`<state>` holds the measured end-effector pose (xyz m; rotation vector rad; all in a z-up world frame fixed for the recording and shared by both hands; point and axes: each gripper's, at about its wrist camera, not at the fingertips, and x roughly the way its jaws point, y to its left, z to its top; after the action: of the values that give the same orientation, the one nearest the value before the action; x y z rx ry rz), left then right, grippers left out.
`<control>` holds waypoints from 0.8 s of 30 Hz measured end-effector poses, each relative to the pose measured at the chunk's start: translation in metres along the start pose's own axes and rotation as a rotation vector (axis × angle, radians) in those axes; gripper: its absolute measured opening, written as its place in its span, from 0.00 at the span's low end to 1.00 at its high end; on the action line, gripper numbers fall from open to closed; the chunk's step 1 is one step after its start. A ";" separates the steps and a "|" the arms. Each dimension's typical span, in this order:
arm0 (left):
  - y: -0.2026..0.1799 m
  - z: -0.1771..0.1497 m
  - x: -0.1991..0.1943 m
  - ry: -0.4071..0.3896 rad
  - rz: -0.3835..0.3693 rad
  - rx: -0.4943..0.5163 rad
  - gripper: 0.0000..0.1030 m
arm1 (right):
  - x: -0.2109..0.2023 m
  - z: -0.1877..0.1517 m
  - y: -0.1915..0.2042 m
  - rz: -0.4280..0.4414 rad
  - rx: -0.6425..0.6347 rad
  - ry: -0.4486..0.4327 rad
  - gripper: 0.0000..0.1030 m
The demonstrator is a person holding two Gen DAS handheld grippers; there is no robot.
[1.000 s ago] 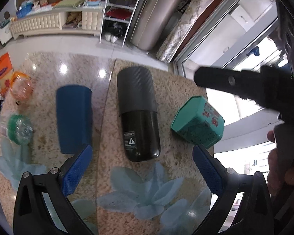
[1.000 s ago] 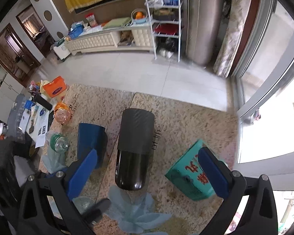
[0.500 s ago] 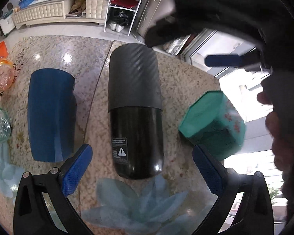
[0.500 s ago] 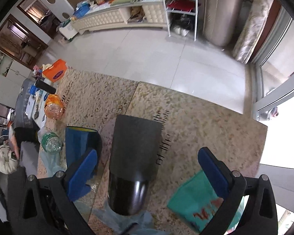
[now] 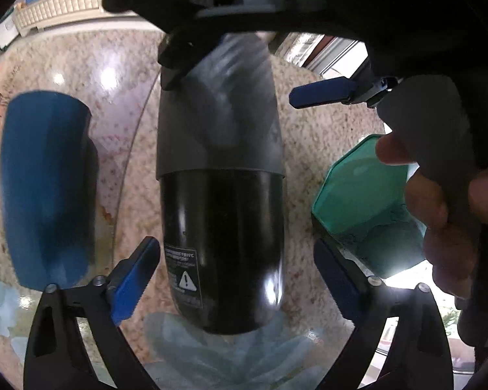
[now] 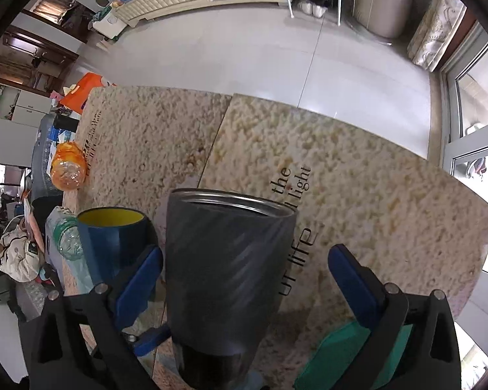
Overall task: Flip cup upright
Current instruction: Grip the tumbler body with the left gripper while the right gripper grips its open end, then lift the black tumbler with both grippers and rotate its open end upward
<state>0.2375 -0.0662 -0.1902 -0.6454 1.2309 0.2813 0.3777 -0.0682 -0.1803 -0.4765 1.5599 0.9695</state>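
A black tumbler [image 5: 219, 175] with a grey carbon-pattern upper part lies on its side on the speckled table, open steel-rimmed mouth pointing away; it also shows in the right wrist view [image 6: 227, 260]. My left gripper [image 5: 237, 274] is open, its blue pads either side of the tumbler's glossy base. My right gripper [image 6: 244, 279] is open and straddles the grey upper part near the mouth; one of its fingers [image 5: 322, 91] shows in the left wrist view. Neither gripper's pads touch the tumbler.
A blue cup [image 5: 45, 182] with a yellow inside [image 6: 109, 217] lies on its side left of the tumbler. A teal hexagonal box [image 5: 361, 188] lies to the right. An orange bottle [image 6: 68, 165] and a green-capped bottle [image 6: 65, 237] lie at the left edge.
Both grippers have come down closer to the tumbler. The right gripper moved over its upper part and now fills the top of the left wrist view.
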 end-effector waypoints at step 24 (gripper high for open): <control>-0.003 0.001 0.026 0.011 0.055 -0.022 0.72 | 0.026 0.012 0.003 0.119 0.029 0.070 0.76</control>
<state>0.2485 -0.0720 -0.2138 -0.6338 1.2591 0.3375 0.3766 -0.0518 -0.2040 -0.4045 1.6792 1.0285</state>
